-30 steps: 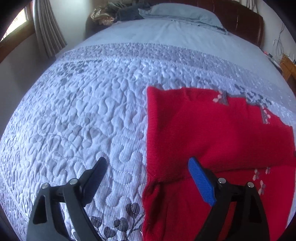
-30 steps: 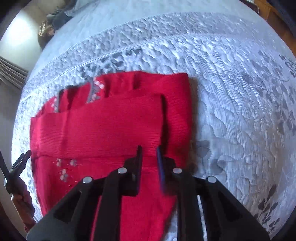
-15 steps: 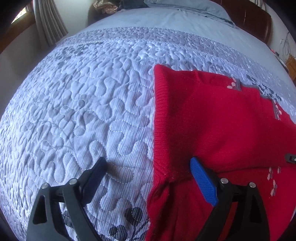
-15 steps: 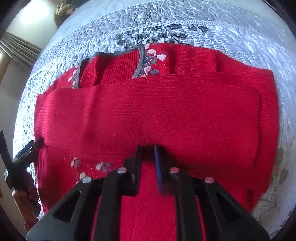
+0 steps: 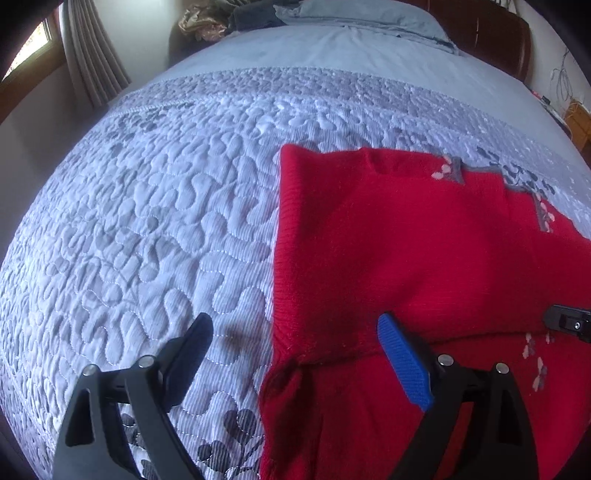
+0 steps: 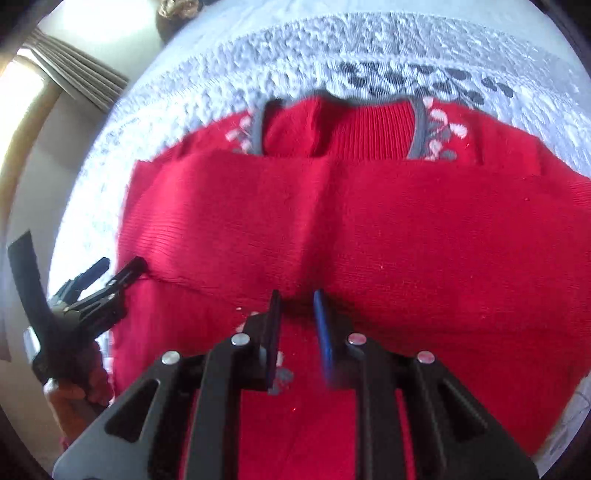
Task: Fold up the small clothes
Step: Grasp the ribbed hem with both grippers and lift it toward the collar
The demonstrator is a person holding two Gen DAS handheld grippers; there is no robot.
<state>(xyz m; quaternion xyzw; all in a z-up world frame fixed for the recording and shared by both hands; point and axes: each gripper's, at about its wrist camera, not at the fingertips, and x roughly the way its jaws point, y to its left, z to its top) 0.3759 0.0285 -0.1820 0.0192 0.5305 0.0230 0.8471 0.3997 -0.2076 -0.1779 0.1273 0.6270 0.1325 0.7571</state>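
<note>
left gripper (image 5: 295, 332): fingers spread wide | right gripper (image 6: 297, 301): fingers narrowly parted, low

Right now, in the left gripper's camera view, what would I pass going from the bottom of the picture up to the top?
Left gripper → red sweater → quilted bedspread → plain blue sheet → pillow → dark wooden headboard.

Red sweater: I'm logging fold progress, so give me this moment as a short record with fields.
garment: red sweater, sleeves folded across its front
surface: quilted bedspread
collar: grey trim, far end
left gripper: open, straddling the sweater's left edge
right gripper: narrow gap, at the folded edge mid-sweater; grip unclear
</note>
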